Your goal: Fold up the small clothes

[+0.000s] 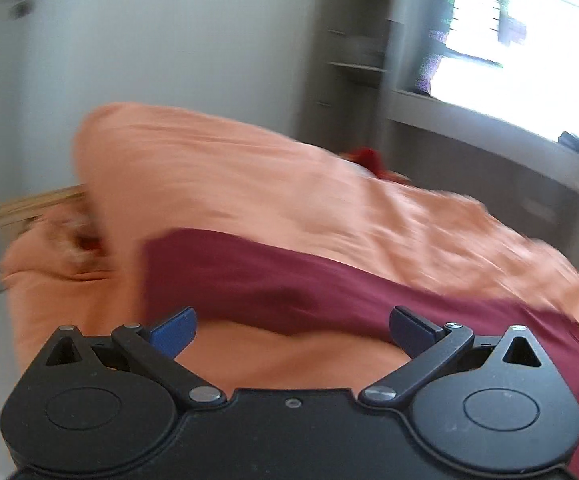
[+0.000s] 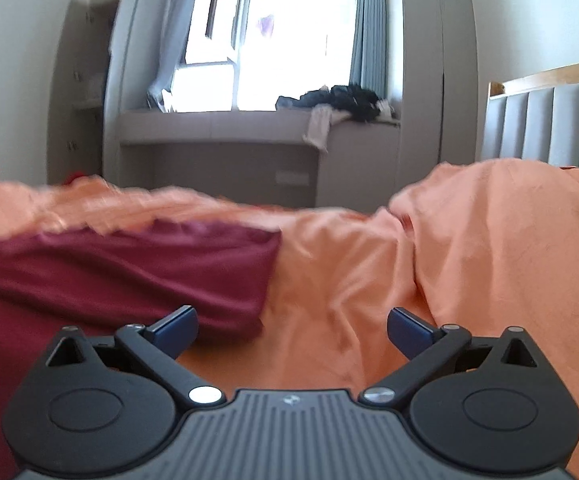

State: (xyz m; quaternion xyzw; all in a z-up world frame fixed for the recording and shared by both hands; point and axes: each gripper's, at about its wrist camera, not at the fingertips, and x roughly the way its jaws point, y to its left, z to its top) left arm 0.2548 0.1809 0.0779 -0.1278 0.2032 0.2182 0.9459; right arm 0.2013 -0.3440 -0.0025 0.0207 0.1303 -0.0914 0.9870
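A dark red garment (image 1: 329, 288) lies spread on an orange bedcover (image 1: 217, 176). In the left wrist view it runs from the middle to the right edge, and my left gripper (image 1: 291, 330) hovers open just in front of its near hem with nothing between the blue pads. The picture is blurred. In the right wrist view the same red garment (image 2: 121, 272) fills the left side, its right edge ending near the middle. My right gripper (image 2: 291, 330) stands wide open over the orange bedcover (image 2: 469, 260), its left fingertip (image 2: 177, 326) close to the garment's corner.
A bunched-up hump of the orange cover rises at the right of the right wrist view. Behind the bed stand a window seat (image 2: 217, 124) with a pile of dark clothes (image 2: 341, 102), a padded headboard (image 2: 549, 120) and tall cupboards. A small bright red item (image 1: 371, 162) lies at the far bed edge.
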